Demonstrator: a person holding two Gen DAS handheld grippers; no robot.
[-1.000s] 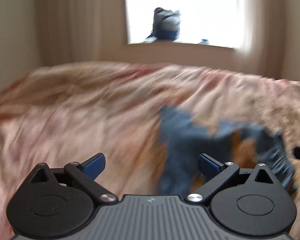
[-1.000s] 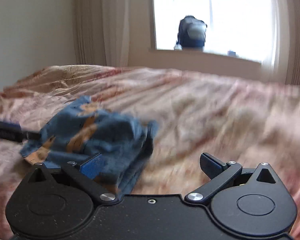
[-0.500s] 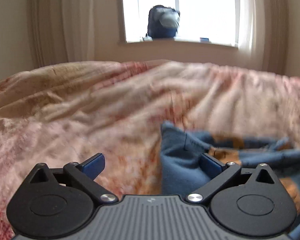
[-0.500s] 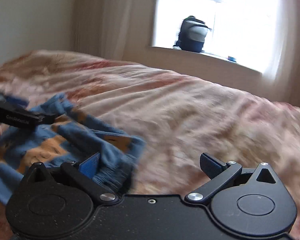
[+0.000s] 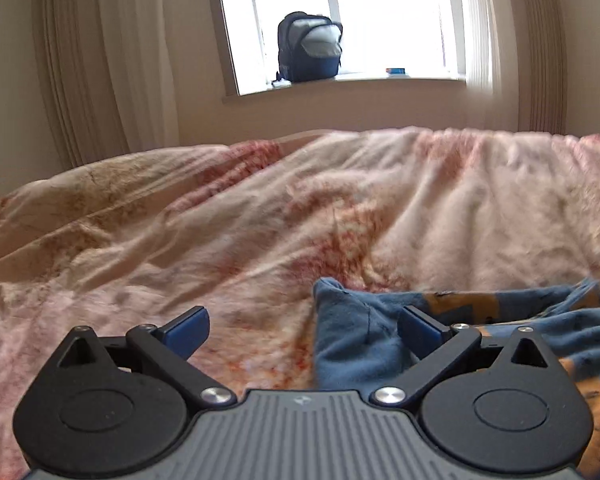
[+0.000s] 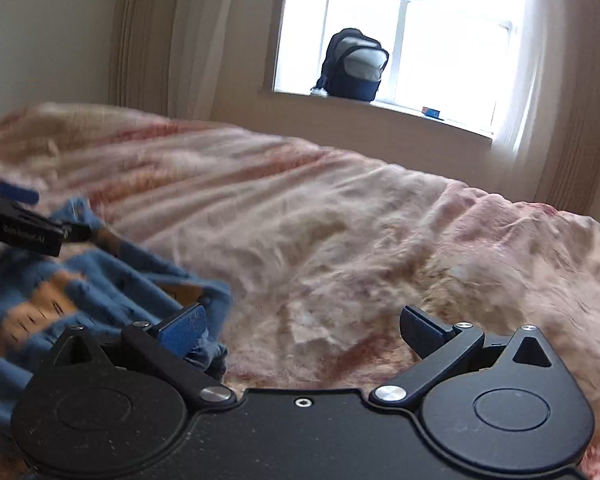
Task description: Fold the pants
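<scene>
Both grippers, left (image 5: 304,326) and right (image 6: 302,326), gape beside pants (image 5: 356,344) edges on bedspread (image 5: 220,240).

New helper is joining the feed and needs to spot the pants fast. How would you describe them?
Start at the bed's pink floral duvet below the window. On its near side lies a crumpled heap, the pants, between the two claws. It is the only blue fabric there, with orange patches.
</scene>
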